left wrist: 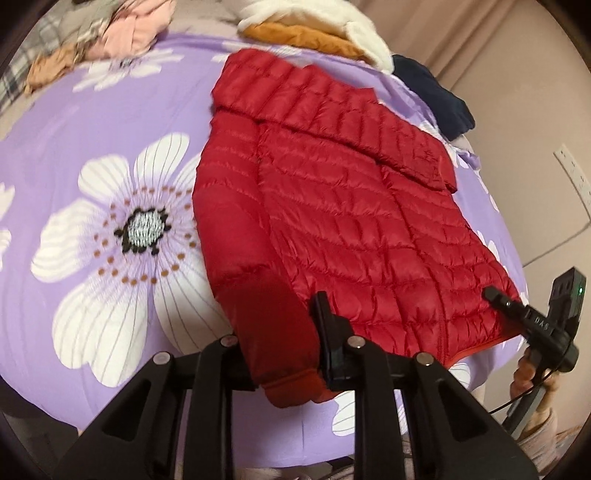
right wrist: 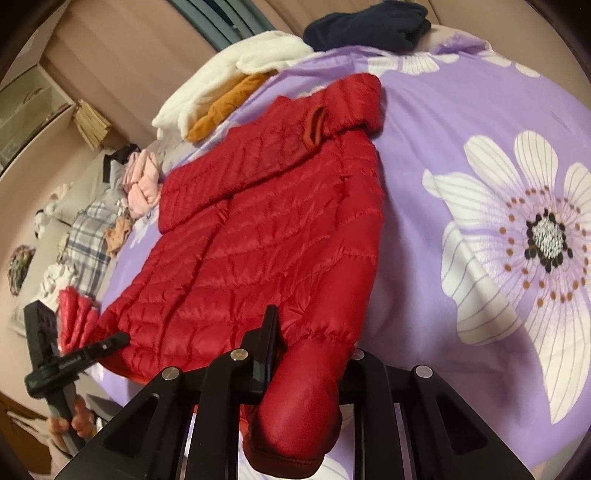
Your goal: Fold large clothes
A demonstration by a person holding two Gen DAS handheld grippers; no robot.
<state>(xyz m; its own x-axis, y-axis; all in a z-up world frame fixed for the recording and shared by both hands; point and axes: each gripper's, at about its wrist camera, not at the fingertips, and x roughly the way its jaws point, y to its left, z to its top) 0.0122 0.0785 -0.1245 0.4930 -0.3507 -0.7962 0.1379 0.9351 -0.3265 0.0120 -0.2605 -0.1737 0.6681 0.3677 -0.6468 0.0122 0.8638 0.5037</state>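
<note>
A red quilted puffer jacket (left wrist: 343, 206) lies flat on a bed with a purple flowered sheet (left wrist: 110, 155). One sleeve is folded across its chest. My left gripper (left wrist: 284, 354) is shut on the jacket's near corner and cuff, the fabric bunched between its fingers (left wrist: 328, 332). The right gripper shows at the right edge of the left wrist view (left wrist: 495, 295), at the jacket's other hem corner. In the right wrist view the jacket (right wrist: 266, 221) fills the middle. My right gripper (right wrist: 310, 354) is shut on a red sleeve and hem. The left gripper (right wrist: 118, 338) shows at the jacket's far hem corner.
Piles of clothes ring the bed: white and orange garments (left wrist: 317, 29), a navy one (left wrist: 436, 92), pink and plaid ones (left wrist: 110, 33). In the right wrist view another red puffer piece (right wrist: 75, 314) lies at the left edge. A wall socket (left wrist: 576, 177) is at the right.
</note>
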